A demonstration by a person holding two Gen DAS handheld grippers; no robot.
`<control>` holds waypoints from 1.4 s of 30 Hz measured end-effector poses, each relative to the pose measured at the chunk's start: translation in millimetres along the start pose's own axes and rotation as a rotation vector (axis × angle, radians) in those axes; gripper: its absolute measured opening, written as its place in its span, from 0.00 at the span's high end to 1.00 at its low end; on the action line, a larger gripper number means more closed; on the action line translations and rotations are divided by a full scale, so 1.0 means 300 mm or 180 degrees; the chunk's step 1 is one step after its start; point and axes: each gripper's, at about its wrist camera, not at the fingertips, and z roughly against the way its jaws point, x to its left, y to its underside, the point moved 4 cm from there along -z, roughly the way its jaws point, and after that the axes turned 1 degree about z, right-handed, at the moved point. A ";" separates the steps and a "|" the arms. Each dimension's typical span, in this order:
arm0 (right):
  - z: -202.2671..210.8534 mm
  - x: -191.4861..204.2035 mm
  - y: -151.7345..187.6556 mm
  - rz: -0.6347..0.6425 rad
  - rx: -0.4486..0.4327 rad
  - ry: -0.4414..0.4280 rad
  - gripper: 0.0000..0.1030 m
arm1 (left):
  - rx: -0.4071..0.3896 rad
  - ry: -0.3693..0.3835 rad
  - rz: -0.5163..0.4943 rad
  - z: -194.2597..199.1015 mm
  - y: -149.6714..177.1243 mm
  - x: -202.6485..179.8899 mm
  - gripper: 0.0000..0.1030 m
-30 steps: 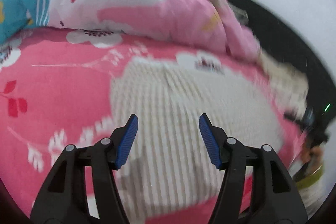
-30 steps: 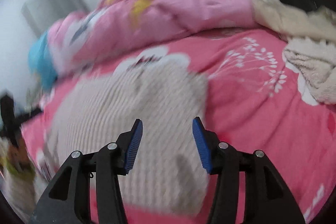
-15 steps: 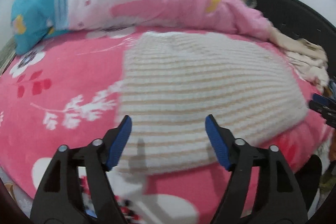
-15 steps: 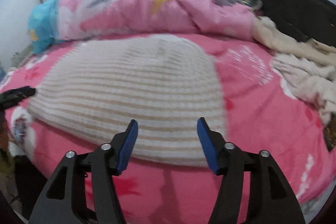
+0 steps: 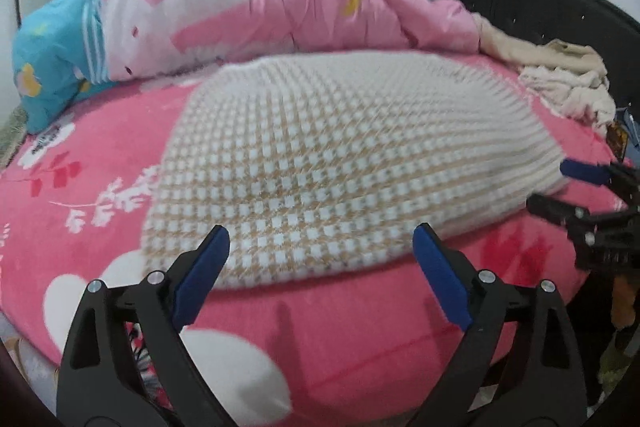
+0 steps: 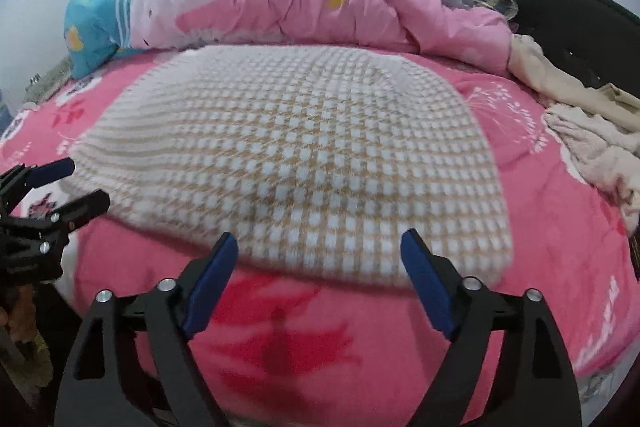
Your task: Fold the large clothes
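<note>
On the pink bed cover the checked knit garment lies flat, seemingly unfolded; left gripper and right gripper hover wide open, empty, so folding's all ahead.

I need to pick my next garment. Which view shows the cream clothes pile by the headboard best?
The right wrist view: the cream clothes pile spreads along the right edge. In the left wrist view the pile looks smaller, farther off, beyond the checked garment.
</note>
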 end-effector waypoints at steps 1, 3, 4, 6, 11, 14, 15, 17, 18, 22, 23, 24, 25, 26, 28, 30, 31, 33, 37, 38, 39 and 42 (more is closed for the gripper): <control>0.030 0.007 0.019 -0.0017 -0.0023 -0.0009 0.16 | -0.0022 -0.0007 0.0008 0.018 -0.005 -0.013 0.09; 0.064 0.009 0.042 -0.0042 -0.0065 0.0006 0.14 | -0.0096 -0.0072 0.0014 0.083 0.004 -0.043 0.08; 0.094 0.016 0.057 -0.0056 -0.0100 0.0006 0.13 | -0.0127 -0.0096 0.0010 0.103 0.000 -0.051 0.08; 0.139 0.016 0.074 -0.0054 -0.0153 0.0016 0.12 | -0.0188 -0.0130 -0.0005 0.156 0.004 -0.073 0.08; 0.243 0.012 0.066 0.0047 -0.0478 0.0249 0.07 | -0.0274 -0.0237 -0.0028 0.215 -0.030 -0.100 0.07; 0.306 0.013 0.055 0.0054 -0.0658 0.0343 0.06 | -0.0302 -0.0352 0.0019 0.250 -0.038 -0.101 0.08; 0.318 0.009 0.052 0.0055 -0.0694 0.0388 0.06 | -0.0324 -0.0366 0.0046 0.263 -0.043 -0.099 0.08; 0.336 0.007 0.046 0.0079 -0.0754 0.0488 0.06 | -0.0368 -0.0405 0.0107 0.283 -0.050 -0.094 0.08; 0.344 0.007 0.047 0.0096 -0.0768 0.0547 0.06 | -0.0391 -0.0445 0.0139 0.294 -0.054 -0.089 0.08; 0.364 0.010 0.059 0.0082 -0.0789 0.0737 0.06 | -0.0353 -0.0659 0.0208 0.312 -0.065 -0.081 0.08; 0.370 0.012 0.063 0.0088 -0.0807 0.0791 0.06 | -0.0343 -0.0678 0.0216 0.313 -0.066 -0.081 0.08; 0.375 0.013 0.067 0.0099 -0.0828 0.0841 0.06 | -0.0333 -0.0693 0.0218 0.314 -0.066 -0.081 0.08; 0.380 0.014 0.070 0.0116 -0.0842 0.0886 0.06 | -0.0326 -0.0698 0.0218 0.313 -0.066 -0.081 0.08; 0.382 0.013 0.073 0.0118 -0.0841 0.0898 0.06 | -0.0318 -0.0700 0.0223 0.313 -0.063 -0.081 0.08; 0.381 0.010 0.077 0.0089 -0.0813 0.0868 0.06 | -0.0275 -0.0700 0.0220 0.305 -0.060 -0.084 0.08; 0.376 0.006 0.080 0.0045 -0.0775 0.0805 0.06 | -0.0223 -0.0729 0.0210 0.296 -0.054 -0.088 0.08; 0.372 0.004 0.080 0.0023 -0.0751 0.0772 0.06 | -0.0211 -0.0725 0.0247 0.292 -0.050 -0.087 0.08; 0.357 -0.001 0.081 -0.0019 -0.0674 0.0728 0.06 | -0.0169 -0.0709 0.0317 0.279 -0.040 -0.085 0.08; 0.310 -0.010 0.094 -0.0083 -0.0472 0.0688 0.06 | -0.0006 -0.0757 0.0298 0.244 -0.017 -0.091 0.08; 0.297 -0.013 0.097 -0.0103 -0.0426 0.0660 0.06 | 0.0043 -0.0767 0.0284 0.234 -0.011 -0.095 0.08; 0.284 -0.017 0.100 -0.0137 -0.0367 0.0623 0.06 | 0.0084 -0.0768 0.0282 0.226 -0.008 -0.098 0.08; 0.263 -0.034 0.105 -0.0242 -0.0275 0.0517 0.06 | 0.0215 -0.0721 0.0333 0.200 0.005 -0.101 0.08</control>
